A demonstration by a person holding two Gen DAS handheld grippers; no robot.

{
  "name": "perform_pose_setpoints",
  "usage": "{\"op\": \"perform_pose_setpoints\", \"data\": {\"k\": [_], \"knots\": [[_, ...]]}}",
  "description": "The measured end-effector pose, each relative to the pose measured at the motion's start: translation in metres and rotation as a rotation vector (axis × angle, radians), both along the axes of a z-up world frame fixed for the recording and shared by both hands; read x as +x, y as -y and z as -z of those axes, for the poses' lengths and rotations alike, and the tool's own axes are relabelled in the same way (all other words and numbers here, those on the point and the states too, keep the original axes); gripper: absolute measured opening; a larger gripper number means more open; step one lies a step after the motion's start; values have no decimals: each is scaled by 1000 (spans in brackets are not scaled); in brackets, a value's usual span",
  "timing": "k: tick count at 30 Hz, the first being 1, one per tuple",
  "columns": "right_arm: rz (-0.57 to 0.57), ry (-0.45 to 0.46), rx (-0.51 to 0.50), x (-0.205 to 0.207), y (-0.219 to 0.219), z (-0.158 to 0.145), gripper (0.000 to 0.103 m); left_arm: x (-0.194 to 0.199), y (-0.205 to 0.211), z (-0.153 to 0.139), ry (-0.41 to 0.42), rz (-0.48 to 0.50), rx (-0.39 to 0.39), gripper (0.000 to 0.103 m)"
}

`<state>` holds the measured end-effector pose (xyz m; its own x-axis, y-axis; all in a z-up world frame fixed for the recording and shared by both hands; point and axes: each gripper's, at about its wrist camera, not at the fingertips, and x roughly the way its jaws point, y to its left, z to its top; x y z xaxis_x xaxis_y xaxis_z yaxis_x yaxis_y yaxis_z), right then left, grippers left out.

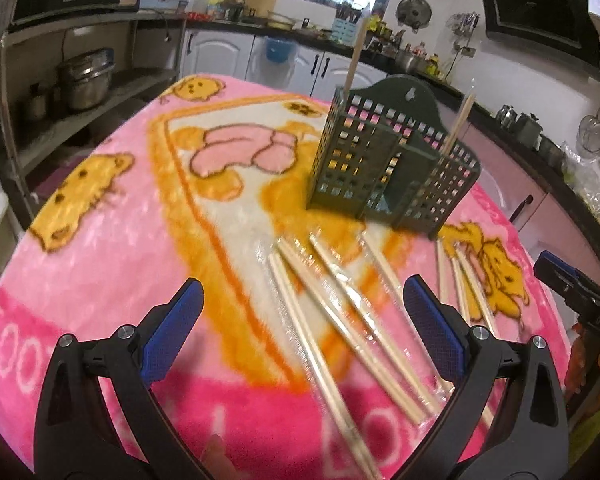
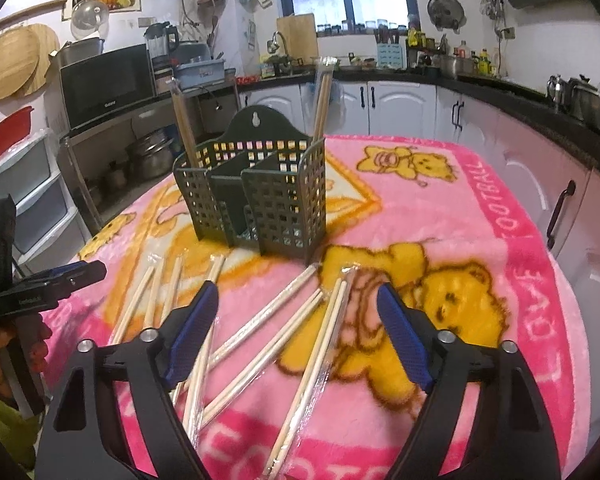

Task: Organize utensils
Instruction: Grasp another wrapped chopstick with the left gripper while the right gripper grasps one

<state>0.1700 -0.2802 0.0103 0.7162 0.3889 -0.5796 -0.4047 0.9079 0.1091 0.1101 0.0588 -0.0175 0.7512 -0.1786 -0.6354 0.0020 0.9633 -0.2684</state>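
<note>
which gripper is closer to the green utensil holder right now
Neither clearly: both the left gripper and the right gripper hover open over the wrapped chopsticks, short of the green utensil holder.

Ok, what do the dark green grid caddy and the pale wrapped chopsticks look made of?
Dark green grid caddy: likely moulded plastic, matte; uniform square holes, hanging slot. Pale wrapped chopsticks: apparently bamboo or wood, unfinished pale tan, in glossy clear film sleeves that glint.
</note>
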Motion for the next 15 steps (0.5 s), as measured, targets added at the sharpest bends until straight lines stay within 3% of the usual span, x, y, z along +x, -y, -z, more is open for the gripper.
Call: {"op": "perform_pose_setpoints", "data": {"k": [5,11,15], "knots": [[-27,-50,8,11,-7,9,62,5,-8,13,-52,11,-57,73],[-41,-97,7,28,-14,16,48,15,-16,27,-111,19,-111,40],[-59,-111,-6,40,-22,16,42,32,-17,35,-156,35,-144,38]]}}
